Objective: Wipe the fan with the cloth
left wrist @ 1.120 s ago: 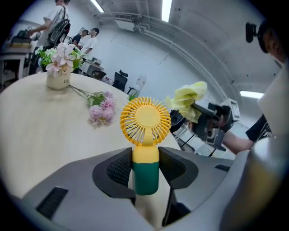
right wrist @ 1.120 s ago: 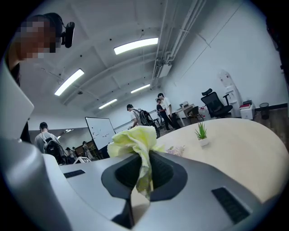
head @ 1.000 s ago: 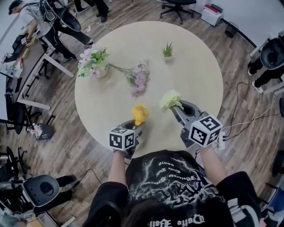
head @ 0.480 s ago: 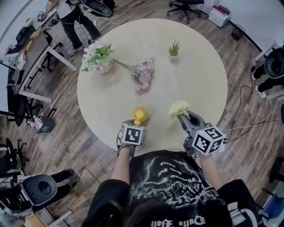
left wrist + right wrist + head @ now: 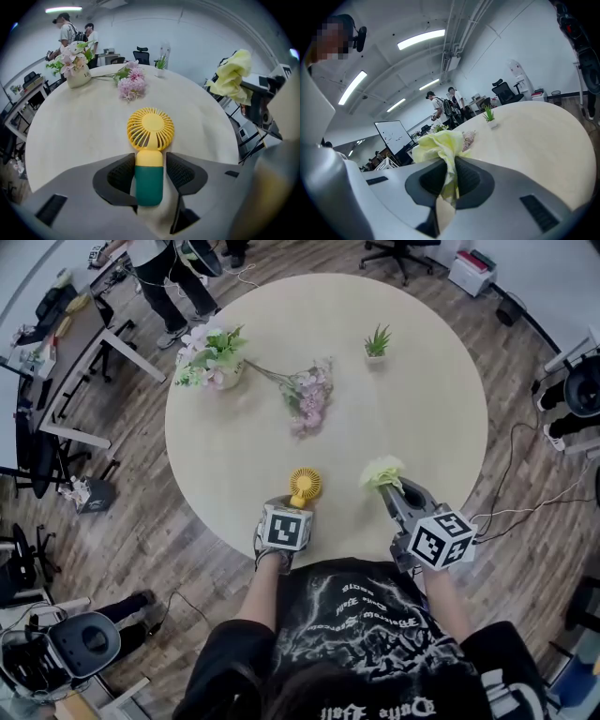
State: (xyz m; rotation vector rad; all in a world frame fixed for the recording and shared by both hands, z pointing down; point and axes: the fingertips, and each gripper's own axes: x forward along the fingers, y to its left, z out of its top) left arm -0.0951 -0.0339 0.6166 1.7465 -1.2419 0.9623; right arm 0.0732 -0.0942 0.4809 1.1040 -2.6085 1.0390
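A small hand fan [image 5: 303,486] with a yellow head [image 5: 150,129] and a green handle [image 5: 149,183] lies along my left gripper [image 5: 298,507], low over the round table [image 5: 403,399] near its front edge. The handle is between the left gripper's [image 5: 150,161] jaws, which are opening; a thin gap shows at the right pad. I cannot tell whether the fan's head touches the tabletop. My right gripper [image 5: 398,491] is shut on a bunched yellow-green cloth [image 5: 382,472], held above the table to the fan's right. The cloth [image 5: 438,140] sticks up from the right gripper's [image 5: 450,171] pads.
A vase of flowers [image 5: 211,357] stands at the table's far left, a loose flower sprig [image 5: 309,395] lies mid-table, and a small potted plant [image 5: 377,341] sits at the far side. People [image 5: 159,268] stand by desks beyond the table. An office chair [image 5: 384,251] is behind.
Both grippers have sunk toward the table. The left one has tipped further down with the fan, bringing it close to the tabletop. The cloth stays pinched in the right gripper.
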